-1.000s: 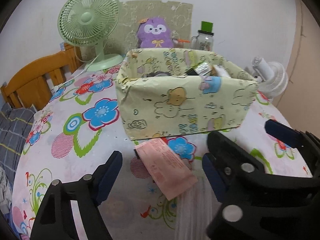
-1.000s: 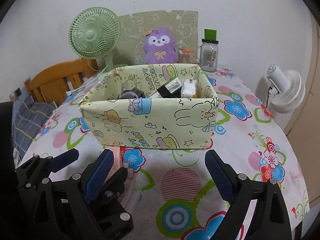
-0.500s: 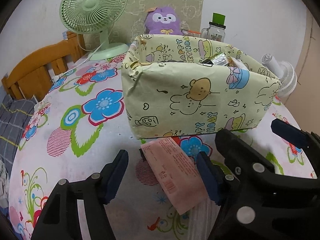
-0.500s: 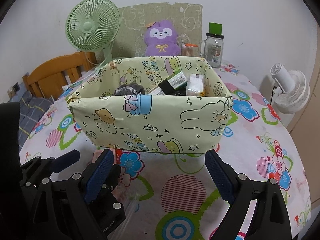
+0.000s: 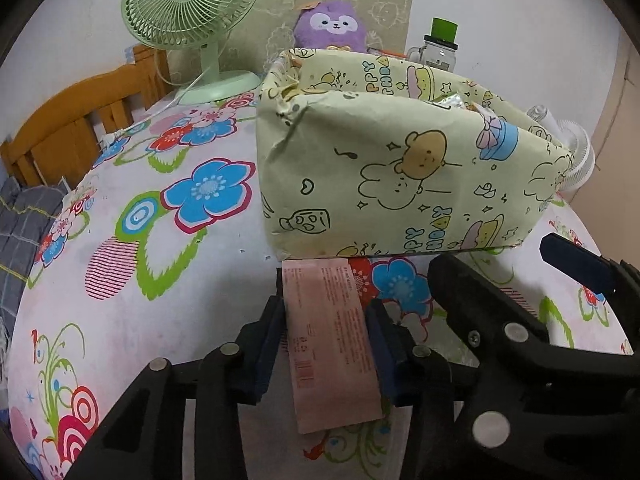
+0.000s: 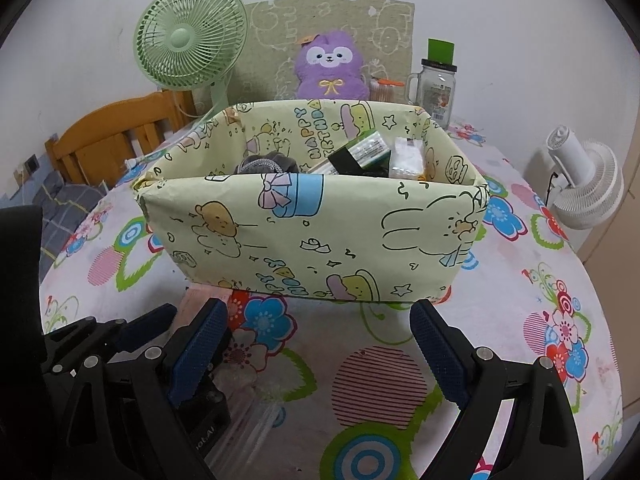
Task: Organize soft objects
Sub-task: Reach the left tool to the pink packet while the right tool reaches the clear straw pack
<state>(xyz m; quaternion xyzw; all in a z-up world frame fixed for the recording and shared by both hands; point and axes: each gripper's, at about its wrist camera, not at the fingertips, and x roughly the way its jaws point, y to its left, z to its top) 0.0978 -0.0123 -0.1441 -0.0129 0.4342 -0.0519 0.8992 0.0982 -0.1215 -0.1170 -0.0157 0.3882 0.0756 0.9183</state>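
Observation:
A flat pink packet (image 5: 330, 340) lies on the floral tablecloth (image 5: 160, 280), just in front of the pale green cartoon-print box (image 5: 400, 184). My left gripper (image 5: 326, 340) has the packet between its blue pads, which touch both long edges while the jaws are closing. My right gripper (image 6: 320, 348) stands open over bare tablecloth before the box (image 6: 312, 232), with nothing between its fingers. Inside the box I see a grey cloth item (image 6: 268, 162), a dark carton (image 6: 356, 156) and a white tissue pack (image 6: 408, 158). A corner of the packet (image 6: 196, 300) shows in the right wrist view.
Behind the box stand a green desk fan (image 6: 188, 40), a purple plush toy (image 6: 332, 66) and a glass jar with a green lid (image 6: 436, 84). A white fan (image 6: 584, 184) stands off the table's right edge, a wooden headboard (image 5: 80, 120) at the left. Clear plastic (image 6: 248, 412) lies under my grippers.
The left gripper's jaws have narrowed onto the pink packet, which turned from slanted to straight between the pads. Both grippers have come lower and nearer to the box. The right gripper stays wide.

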